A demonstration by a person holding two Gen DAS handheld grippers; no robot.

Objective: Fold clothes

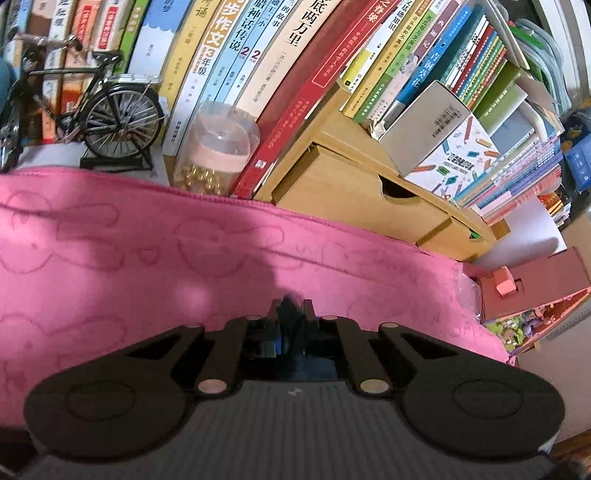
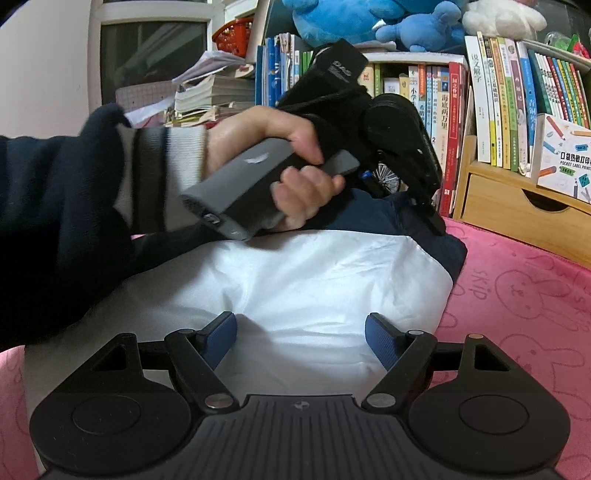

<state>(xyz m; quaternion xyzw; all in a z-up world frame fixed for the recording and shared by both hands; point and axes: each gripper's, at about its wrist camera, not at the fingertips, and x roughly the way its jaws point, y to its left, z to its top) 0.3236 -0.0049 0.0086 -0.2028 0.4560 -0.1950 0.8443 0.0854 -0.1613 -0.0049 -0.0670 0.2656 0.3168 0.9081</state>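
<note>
A white and navy garment (image 2: 303, 284) lies on a pink bunny-print cloth (image 2: 524, 295). In the right wrist view my right gripper (image 2: 301, 338) is open and empty, its blue pads (image 2: 376, 338) hovering over the white part. My left gripper (image 2: 436, 221), held in a hand, reaches down at the garment's far navy edge (image 2: 424, 221). In the left wrist view the left gripper (image 1: 290, 314) is shut on a pinch of dark navy fabric (image 1: 288, 325) above the pink cloth (image 1: 147, 251).
Books (image 1: 258, 55) line the back. A model bicycle (image 1: 103, 110), a jar of gold items (image 1: 218, 147), a wooden drawer unit (image 1: 369, 184) and a pink box (image 1: 535, 288) stand behind the cloth. Plush toys (image 2: 388, 18) sit on top of the shelf.
</note>
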